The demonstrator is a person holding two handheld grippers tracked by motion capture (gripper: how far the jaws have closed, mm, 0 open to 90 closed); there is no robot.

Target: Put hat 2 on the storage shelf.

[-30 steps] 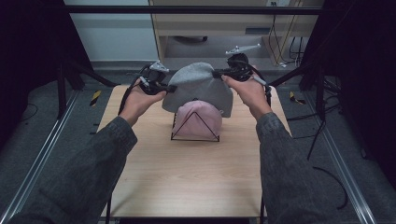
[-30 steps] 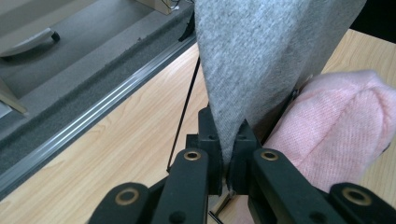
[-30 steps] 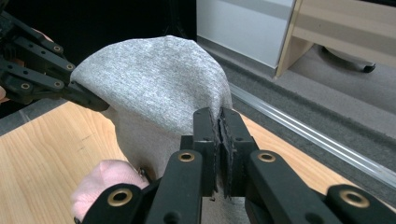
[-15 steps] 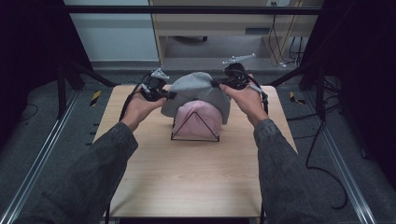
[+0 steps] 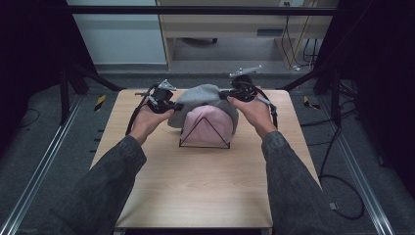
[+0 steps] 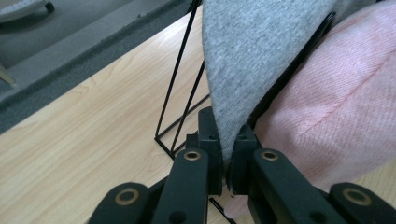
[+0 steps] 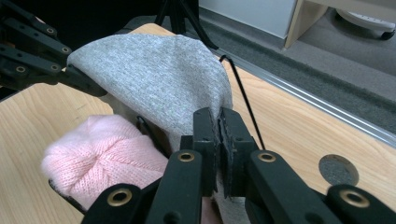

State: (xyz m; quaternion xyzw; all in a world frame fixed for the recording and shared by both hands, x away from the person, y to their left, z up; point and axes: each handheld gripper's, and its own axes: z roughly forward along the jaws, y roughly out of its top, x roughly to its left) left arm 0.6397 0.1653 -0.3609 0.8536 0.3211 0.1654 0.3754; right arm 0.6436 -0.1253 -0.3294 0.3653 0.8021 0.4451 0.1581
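Grey beanie [image 5: 208,98] stretched left–right at upper centre of the high view, left gripper [image 5: 172,105] and right gripper [image 5: 226,94] each clenched on an opposite hem edge, directly above the pink hat [image 5: 205,126] on the wire stand [image 5: 204,145]

Grey knit beanie [image 5: 205,95], stretched open, draped over pink beanie [image 5: 208,128] on black wire stand [image 5: 204,145].

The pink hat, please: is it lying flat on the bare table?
No, the pink hat sits on the black wire stand, raised off the table.
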